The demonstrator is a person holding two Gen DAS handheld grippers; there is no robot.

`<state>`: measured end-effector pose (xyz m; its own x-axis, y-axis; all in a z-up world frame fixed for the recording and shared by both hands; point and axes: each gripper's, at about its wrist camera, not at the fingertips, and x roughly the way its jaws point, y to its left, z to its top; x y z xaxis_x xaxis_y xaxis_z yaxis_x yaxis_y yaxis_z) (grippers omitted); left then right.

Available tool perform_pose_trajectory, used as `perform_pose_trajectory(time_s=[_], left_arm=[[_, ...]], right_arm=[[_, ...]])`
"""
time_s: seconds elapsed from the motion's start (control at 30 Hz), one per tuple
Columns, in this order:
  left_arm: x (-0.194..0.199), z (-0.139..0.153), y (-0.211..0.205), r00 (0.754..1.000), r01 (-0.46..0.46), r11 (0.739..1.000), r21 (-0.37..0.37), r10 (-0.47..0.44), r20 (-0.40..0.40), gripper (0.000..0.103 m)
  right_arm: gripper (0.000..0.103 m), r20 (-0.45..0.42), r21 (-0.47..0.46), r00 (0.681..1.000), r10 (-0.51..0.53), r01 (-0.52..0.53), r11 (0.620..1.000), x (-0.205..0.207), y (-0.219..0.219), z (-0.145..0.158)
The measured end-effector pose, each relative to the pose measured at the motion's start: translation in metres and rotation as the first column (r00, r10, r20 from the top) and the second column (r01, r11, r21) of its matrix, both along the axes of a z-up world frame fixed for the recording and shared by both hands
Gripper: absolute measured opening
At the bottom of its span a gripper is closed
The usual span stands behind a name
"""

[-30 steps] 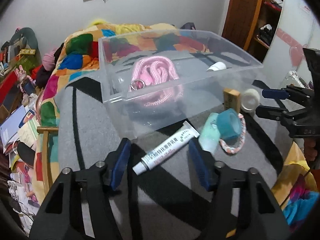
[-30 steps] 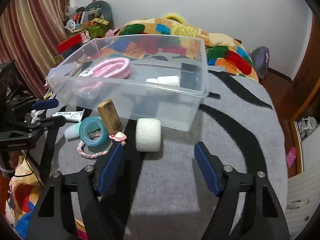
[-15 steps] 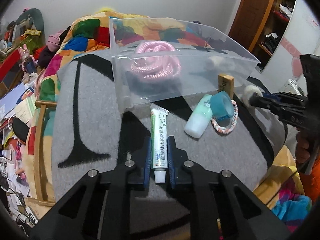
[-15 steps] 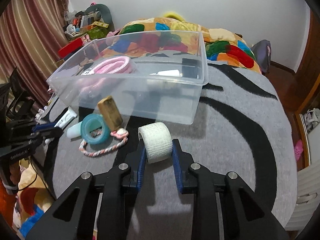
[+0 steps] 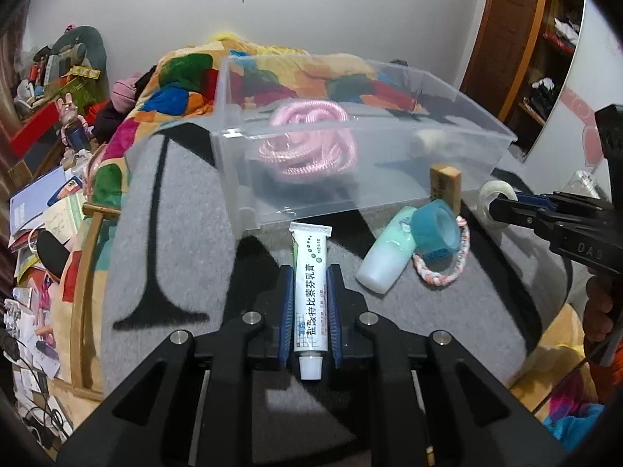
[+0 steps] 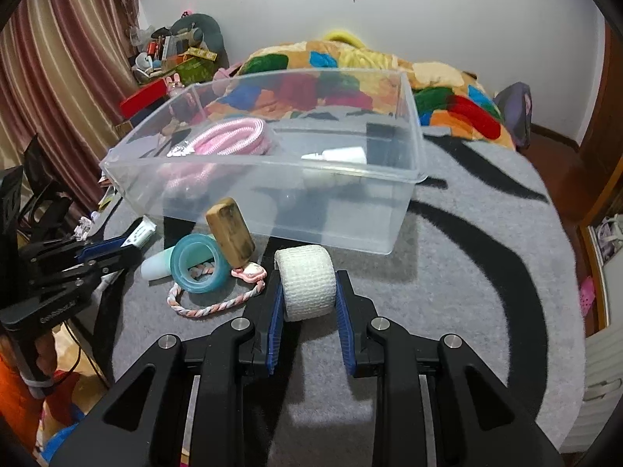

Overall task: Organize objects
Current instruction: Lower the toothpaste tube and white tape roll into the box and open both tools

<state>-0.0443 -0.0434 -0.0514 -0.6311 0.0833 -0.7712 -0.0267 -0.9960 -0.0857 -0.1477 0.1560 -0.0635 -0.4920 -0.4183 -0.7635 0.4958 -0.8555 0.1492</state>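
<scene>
Left tool [image 5: 309, 303]: pressed together on a white ointment tube [image 5: 309, 292], pinched along its sides, cap end toward the tool body, crimped end pointing ahead at the clear plastic bin [image 5: 350, 163]. The tube lies just short of the bin's near wall, on the grey table cover [image 5: 175, 253].

Right tool [image 6: 307, 299]: pressed together on a white bandage roll [image 6: 306, 286], the roll's flat ends against the blue pads. The roll sits just ahead of the tool, close before the bin's near wall.

Ahead and to the right of the left tool: a pale green bottle [image 5: 385, 260] lying on its side, a teal tape ring [image 5: 436, 233] touching it, a braided pink-and-white cord loop [image 5: 444, 276] under the ring, and a wooden block [image 5: 445, 186] standing tilted beside the bin.

Inside the bin: a coiled pink rope [image 5: 307, 144] at the far-left end as seen from the right tool, and a small white tube [image 6: 337, 154] nearer the middle.
</scene>
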Motion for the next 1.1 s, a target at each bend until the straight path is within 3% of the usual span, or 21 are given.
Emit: perform_pose_trajectory(time_s=[0.3,0.6,0.87,1.1], left_arm=[[0.010,0.045,-0.008,0.994,-0.009,0.999,0.030,0.012,-0.108,0.016],[-0.027,0.078,-0.020,0.982,-0.045,0.998,0.032,0.050,-0.181,0.016],[-0.060,0.084,-0.020,0.985,-0.023,0.998,0.062,0.033,-0.167,0.016],[-0.097,0.062,-0.017,0.996,-0.001,0.997,0.071,0.007,-0.084,0.016]], right_arm=[[0.022,-0.098,-0.028,0.995,0.003,-0.005,1.000,0.012,0.006,0.037],[0.022,-0.160,-0.056,0.987,-0.017,0.008,0.998,-0.014,-0.005,0.064],[0.022,-0.182,-0.065,0.983,-0.033,0.021,0.998,-0.045,-0.019,0.075],[0.022,-0.138,-0.020,0.990,-0.002,-0.001,1.000,-0.067,-0.041,0.060]])
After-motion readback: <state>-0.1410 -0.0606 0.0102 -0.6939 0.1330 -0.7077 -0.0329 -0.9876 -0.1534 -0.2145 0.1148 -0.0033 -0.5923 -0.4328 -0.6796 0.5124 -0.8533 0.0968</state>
